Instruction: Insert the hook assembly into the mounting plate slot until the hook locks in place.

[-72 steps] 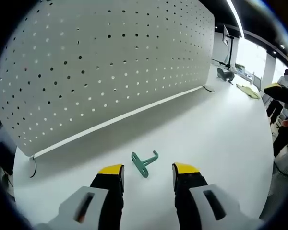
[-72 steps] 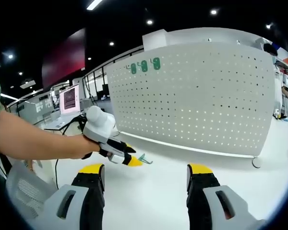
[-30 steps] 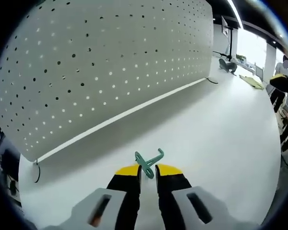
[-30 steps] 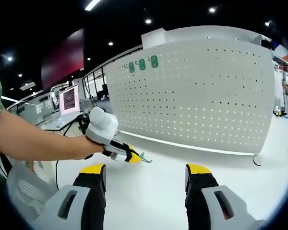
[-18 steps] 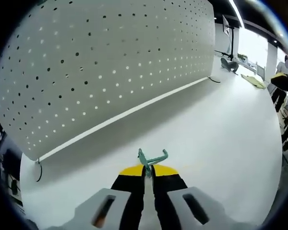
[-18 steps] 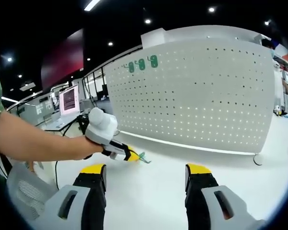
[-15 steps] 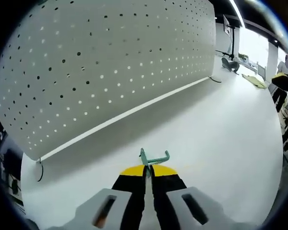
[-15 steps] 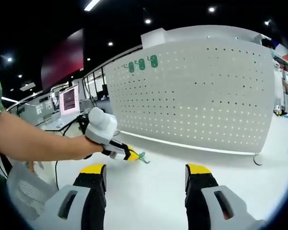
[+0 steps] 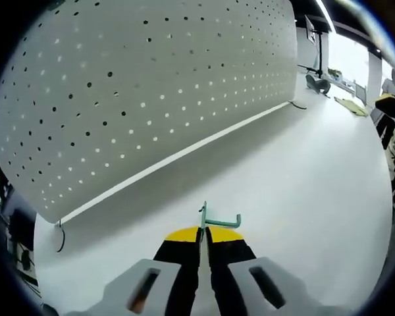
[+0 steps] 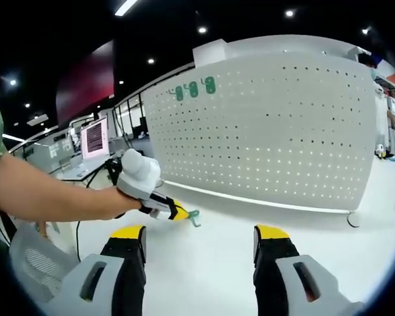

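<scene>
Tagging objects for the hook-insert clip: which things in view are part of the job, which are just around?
Job:
- green hook, clamped in left tongs
- white pegboard, the mounting plate
- right tongs, open, idle

Lying about:
- three green hooks already on the board's top
- monitor
- white table

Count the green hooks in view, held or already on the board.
4. One hook is pinched in the left gripper above the table; three hang in a row at the pegboard's top left. Others may be hidden.
</scene>
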Demonstrator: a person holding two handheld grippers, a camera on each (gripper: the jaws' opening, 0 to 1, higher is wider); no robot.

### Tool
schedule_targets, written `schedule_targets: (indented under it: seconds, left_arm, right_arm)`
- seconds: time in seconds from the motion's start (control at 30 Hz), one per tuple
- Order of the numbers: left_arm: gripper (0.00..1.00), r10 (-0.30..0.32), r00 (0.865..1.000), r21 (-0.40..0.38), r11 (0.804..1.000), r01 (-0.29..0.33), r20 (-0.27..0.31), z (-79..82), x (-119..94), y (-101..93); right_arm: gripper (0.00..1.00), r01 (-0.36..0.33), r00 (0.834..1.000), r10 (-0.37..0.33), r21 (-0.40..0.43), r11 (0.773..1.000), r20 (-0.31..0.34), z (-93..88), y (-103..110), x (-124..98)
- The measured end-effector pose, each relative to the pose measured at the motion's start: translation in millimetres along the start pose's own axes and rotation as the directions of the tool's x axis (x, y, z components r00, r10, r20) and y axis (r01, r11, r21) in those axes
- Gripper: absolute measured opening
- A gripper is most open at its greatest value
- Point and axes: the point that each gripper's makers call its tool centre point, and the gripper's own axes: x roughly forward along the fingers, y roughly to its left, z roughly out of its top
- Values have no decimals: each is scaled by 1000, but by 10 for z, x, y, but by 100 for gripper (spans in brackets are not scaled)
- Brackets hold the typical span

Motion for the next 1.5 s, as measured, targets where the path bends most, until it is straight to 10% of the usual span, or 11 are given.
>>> schedule_targets:
  seconds: [1.5]
  left_arm:
    - [2,-38,984,-98,994,56,172,300,-265,-67]
  right_arm:
    - [66,-2,1000,2,-26,1000,8,97,32,-22]
